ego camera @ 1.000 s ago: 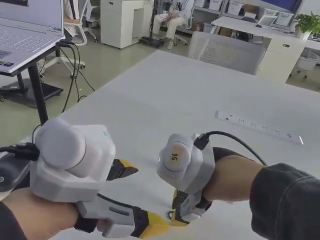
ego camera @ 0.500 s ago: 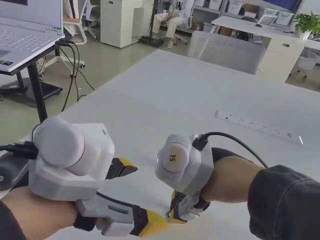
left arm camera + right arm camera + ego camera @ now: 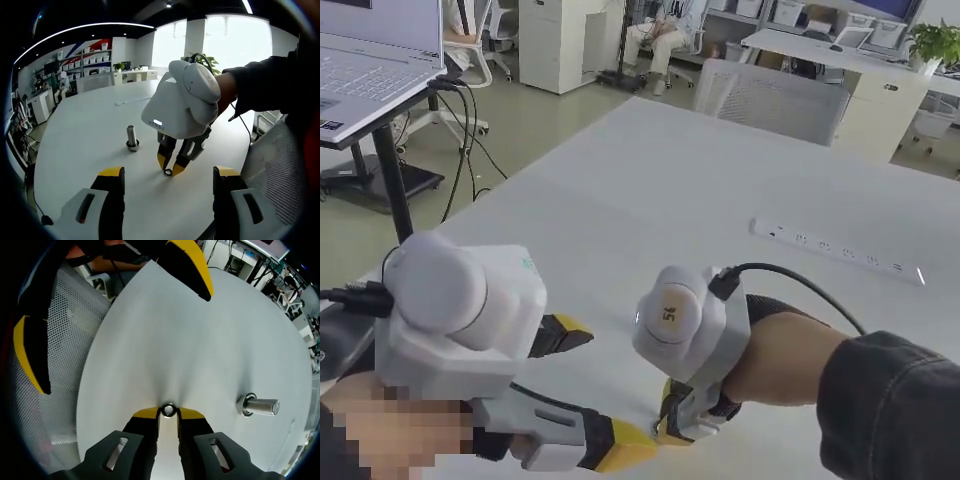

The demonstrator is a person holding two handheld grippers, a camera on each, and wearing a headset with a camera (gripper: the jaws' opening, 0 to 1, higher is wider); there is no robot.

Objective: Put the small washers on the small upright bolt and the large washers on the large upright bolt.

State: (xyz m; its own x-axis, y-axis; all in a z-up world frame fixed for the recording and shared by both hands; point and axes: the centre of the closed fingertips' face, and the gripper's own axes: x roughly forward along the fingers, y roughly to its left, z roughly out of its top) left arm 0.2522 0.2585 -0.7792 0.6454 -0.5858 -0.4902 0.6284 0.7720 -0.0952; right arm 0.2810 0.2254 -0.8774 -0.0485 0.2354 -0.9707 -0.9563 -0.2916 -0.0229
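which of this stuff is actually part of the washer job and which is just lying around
Part of the job:
upright bolt
washer, pinched in the right gripper
left gripper, open

Just lying about:
power strip
laptop
mesh chair
potted plant
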